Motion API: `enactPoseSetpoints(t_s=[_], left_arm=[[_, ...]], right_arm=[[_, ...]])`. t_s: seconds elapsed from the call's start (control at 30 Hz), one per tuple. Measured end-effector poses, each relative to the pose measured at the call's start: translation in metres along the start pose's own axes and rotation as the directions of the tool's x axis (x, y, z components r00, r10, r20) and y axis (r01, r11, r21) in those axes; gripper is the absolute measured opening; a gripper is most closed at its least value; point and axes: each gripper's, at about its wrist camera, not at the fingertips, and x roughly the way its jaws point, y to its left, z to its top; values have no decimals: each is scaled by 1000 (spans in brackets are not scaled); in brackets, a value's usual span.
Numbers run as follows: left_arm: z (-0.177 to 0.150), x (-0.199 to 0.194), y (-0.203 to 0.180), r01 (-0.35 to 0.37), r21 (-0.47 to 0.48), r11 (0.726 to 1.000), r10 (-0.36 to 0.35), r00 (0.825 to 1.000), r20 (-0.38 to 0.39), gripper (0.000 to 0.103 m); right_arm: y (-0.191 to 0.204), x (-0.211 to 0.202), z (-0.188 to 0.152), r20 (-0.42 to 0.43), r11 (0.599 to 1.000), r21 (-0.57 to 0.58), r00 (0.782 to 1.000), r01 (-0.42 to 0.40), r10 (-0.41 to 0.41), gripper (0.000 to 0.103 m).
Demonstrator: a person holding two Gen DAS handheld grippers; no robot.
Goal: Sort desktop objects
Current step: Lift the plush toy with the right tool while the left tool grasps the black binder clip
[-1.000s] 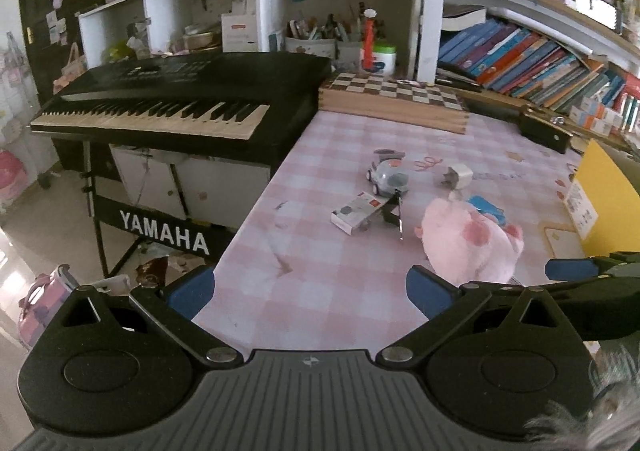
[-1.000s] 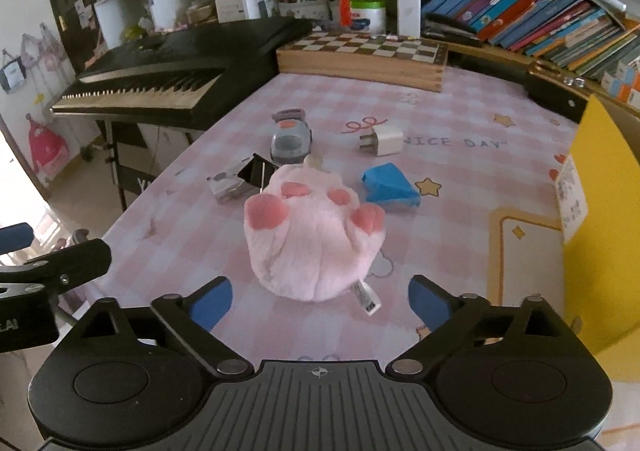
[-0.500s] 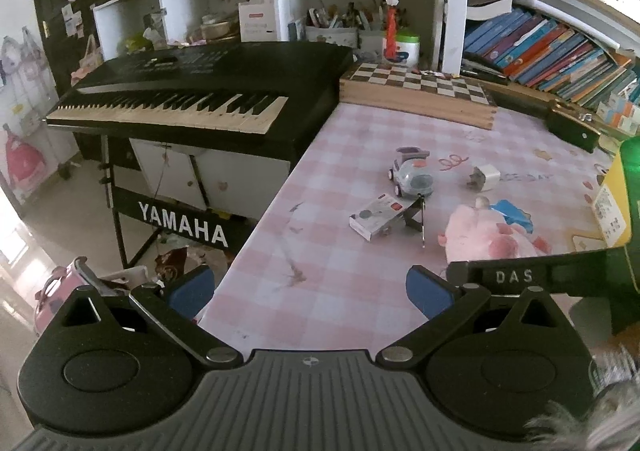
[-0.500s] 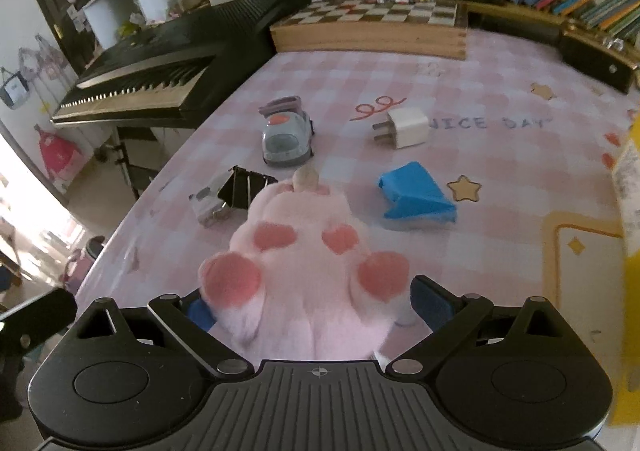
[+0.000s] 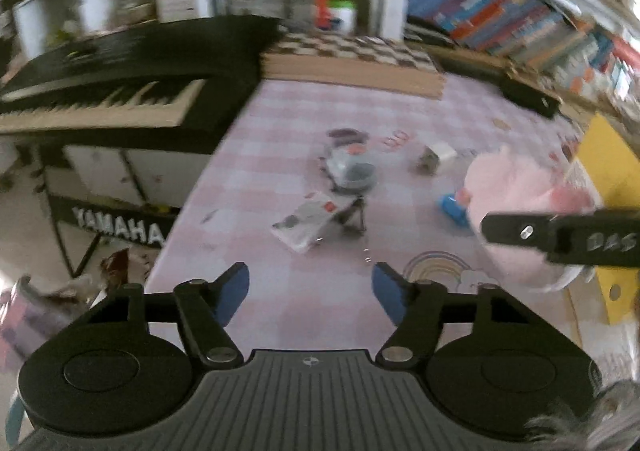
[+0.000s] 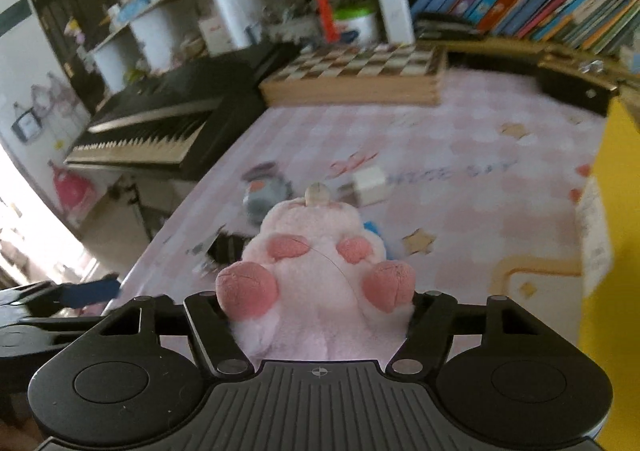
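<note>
Two grippers: we hold one in each hand, both over the pink checked table (image 5: 280,155).
Right gripper (image 6: 316,315): our fingers are clenched on the plush (image 6: 316,271), which fills the gap between them; its pink paws point toward the camera.
Plush position: in the left view the plush (image 5: 516,195) sits inside the right gripper (image 5: 560,239), raised above the table on the right side, close to the yellow box (image 5: 608,167).
Left gripper (image 5: 310,291): our fingers are spread wide with nothing between them, hanging over the near edge of the table.
Left fingertips: the blue pads (image 5: 232,291) show clearly; one blue tip also pokes into the right view at the far left (image 6: 90,291).
Toy car (image 5: 352,167): grey, standing mid-table.
Small box (image 5: 308,221): white, lying just in front of the car, touching a black clip (image 5: 352,217).
Charger (image 5: 438,153): white, to the right of the car.
Blue item (image 5: 452,209): on the table, partly hidden behind the plush.
Chessboard (image 6: 360,79): at the far edge of the table.
Keyboard (image 5: 120,91): black, beside the table on the left.
Sharpness: both views are blurred.
</note>
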Motion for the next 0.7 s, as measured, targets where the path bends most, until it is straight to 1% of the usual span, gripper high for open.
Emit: enactPoseSetpoints(t_s=[0.1,0.17,0.2,0.27,0.3,0.37,0.5,0.6,0.7], left_arm=[[8,20,-15,24,101,995,-24,1000,5,58],[13,30,-23,30,147,989,-31,1000,6,48],[15,37,-26,33,167,985,-33,999,2,46],[20,46,-30,29,187,982,-29,1000,-4,39],[22,51,-32,31,195,980,-30,1000,-8,37],[25,58,-35,43,204,978,-40,999,-21,30],[29,65,-42,40,237,971,-39,999,-12,28],[29,69,-49,24,284,959,-23,1000,-6,28],[29,70,-54,30,318,948,-31,1000,-4,26]], right_arm=[[-7,0,0,1,1000,13,1000,20,-20,70],[-10,-1,-1,-5,1000,18,1000,26,-26,70],[-11,-1,-1,-7,999,18,1000,27,-27,70],[-13,-1,-1,-8,1000,15,1000,28,-27,70],[-13,-1,-1,-8,1000,13,1000,27,-27,70],[-13,-1,-1,-11,1000,12,1000,26,-26,70],[-15,1,-2,-24,1000,14,1000,21,-21,70],[-16,2,-3,-34,1000,16,999,19,-19,70],[-17,2,-4,-34,1000,17,999,20,-19,70]])
